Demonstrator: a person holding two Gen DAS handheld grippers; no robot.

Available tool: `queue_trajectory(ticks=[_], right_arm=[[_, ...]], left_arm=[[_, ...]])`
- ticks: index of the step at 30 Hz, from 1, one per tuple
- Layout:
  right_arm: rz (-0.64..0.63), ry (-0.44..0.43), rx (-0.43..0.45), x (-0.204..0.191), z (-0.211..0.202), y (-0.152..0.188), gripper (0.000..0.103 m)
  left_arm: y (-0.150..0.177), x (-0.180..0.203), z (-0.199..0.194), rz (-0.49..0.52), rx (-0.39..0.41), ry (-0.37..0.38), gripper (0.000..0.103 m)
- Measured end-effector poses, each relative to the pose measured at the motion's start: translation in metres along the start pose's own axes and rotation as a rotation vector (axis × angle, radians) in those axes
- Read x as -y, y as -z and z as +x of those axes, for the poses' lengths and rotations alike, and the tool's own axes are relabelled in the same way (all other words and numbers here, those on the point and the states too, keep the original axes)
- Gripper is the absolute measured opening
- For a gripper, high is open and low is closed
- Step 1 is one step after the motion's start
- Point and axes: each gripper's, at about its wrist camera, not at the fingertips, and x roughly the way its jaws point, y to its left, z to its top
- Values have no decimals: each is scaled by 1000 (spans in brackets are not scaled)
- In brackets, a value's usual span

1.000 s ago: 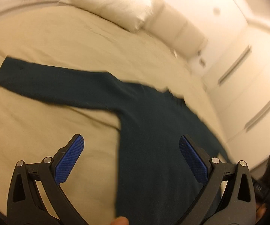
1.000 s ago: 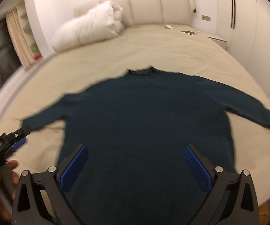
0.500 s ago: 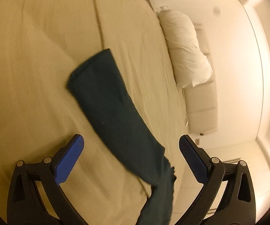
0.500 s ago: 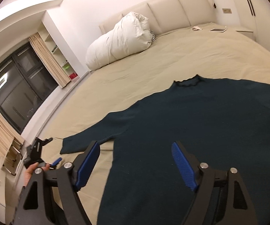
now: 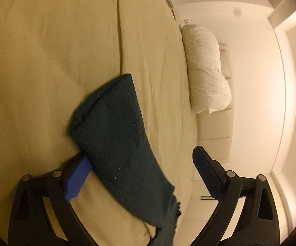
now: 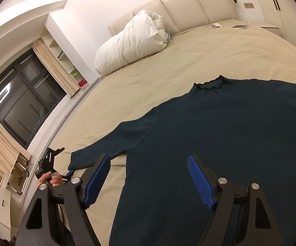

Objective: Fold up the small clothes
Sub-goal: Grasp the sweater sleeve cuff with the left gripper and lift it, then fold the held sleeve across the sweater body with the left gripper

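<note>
A dark teal sweater [image 6: 209, 139] lies flat on the beige bed [image 6: 168, 65], neck toward the headboard. Its left sleeve [image 5: 117, 135] fills the left wrist view, cuff pointing away. My left gripper [image 5: 139, 164] is open around that sleeve: the left blue finger [image 5: 78, 180] is slid under the sleeve's edge, the right finger [image 5: 207, 172] stands clear above. In the right wrist view the left gripper [image 6: 65, 174] shows at the sleeve cuff [image 6: 76, 162]. My right gripper [image 6: 148, 178] is open and empty, hovering over the sweater's lower body.
A white rolled duvet [image 6: 131, 41] lies near the padded headboard [image 6: 189, 6]. A tablet [image 6: 240, 26] and a small item [image 6: 216, 25] lie at the bed's far right. A dark window [image 6: 18, 104] and curtains are on the left.
My left gripper swung from over the sweater's body to the left sleeve end and closed in, its left finger now under the sleeve. My right gripper turned left and tilted.
</note>
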Motion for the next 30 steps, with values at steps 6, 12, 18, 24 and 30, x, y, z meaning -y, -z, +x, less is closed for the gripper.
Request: queue_trajectory(ticks=[6,12,18,24,30], right_arm=[[9,-1,-2,3,-1,2,80],[3,7,-7,3,0,2,77],[26,17,-7,15,0,3,76],[62,19,2,34,-2,3,75],[127,11,6,64,-3,-4,75]], left_arm=[[-8,-13,3,-37,16,6,70],[-11,-6,24,28,5,-108,27],[2,17,43,145,11,-184,8],[57,116,69,501,16,-184,8],[207,215,144,1026,-124,-143,8]])
